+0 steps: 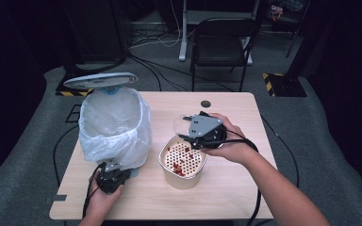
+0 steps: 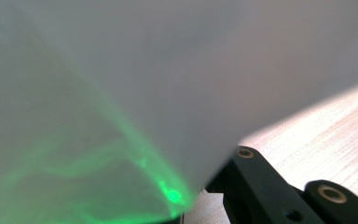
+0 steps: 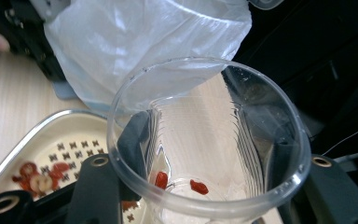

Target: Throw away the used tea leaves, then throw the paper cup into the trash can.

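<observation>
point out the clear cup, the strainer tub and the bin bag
clear cup [image 3: 205, 140], right gripper view, on its ribbed wall
strainer tub [image 1: 185, 178], high view, on its outer front wall
bin bag [image 1: 115, 123], high view, on its white plastic

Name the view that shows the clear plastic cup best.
The right gripper view: the clear plastic cup sits close up between the jaws, red bits at its bottom. The high view shows a small, half-hidden rim; the left gripper view shows white plastic.

High view sits above the near edge of the table [image 1: 226, 197], looking forward and down, far enough to take in the whole top. Left gripper view is jammed right up against the white bag [image 2: 121, 93] of the bin. Right gripper view looks from the strainer tub [image 3: 51, 140] side toward that same bag, close up.
</observation>
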The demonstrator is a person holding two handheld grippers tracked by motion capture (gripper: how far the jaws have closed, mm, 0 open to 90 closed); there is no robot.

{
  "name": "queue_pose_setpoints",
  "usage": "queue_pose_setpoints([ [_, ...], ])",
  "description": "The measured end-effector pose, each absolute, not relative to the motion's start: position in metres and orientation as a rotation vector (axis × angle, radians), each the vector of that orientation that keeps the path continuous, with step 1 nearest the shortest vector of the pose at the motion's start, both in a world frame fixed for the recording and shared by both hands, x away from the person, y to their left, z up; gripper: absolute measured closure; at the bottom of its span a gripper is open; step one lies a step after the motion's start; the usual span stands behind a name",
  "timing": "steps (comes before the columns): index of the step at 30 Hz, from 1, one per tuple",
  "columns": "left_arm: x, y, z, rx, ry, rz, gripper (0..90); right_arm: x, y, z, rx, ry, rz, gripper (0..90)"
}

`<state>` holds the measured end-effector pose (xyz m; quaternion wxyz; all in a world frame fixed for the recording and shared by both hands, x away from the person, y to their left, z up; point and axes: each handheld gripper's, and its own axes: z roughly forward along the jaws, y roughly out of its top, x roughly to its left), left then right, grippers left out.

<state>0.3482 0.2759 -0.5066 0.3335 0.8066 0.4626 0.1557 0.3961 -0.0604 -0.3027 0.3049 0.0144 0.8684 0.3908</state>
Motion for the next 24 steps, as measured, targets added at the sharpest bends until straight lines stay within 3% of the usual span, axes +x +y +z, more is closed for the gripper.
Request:
queue_pose_setpoints([
  [11,0.349,0.277,-0.506,2.123,1.190,0.404,88.3,0.411,-0.062,-0.293,0.234,2.355,1.213,46.0],
  [12,0.348,0.270,-0.510,2.006,1.236,0.390,88.3,0.413,-0.061,-0.293,0.255,2.364,1.229,46.0],
  [13,0.349,0.277,-0.506,2.124,1.187,0.403,88.3,0.415,-0.061,-0.294,0.262,2.369,1.235,45.9],
  [24,0.350,0.277,-0.506,2.126,1.185,0.400,88.3,0.429,-0.051,-0.290,0.355,2.369,1.364,46.0],
])
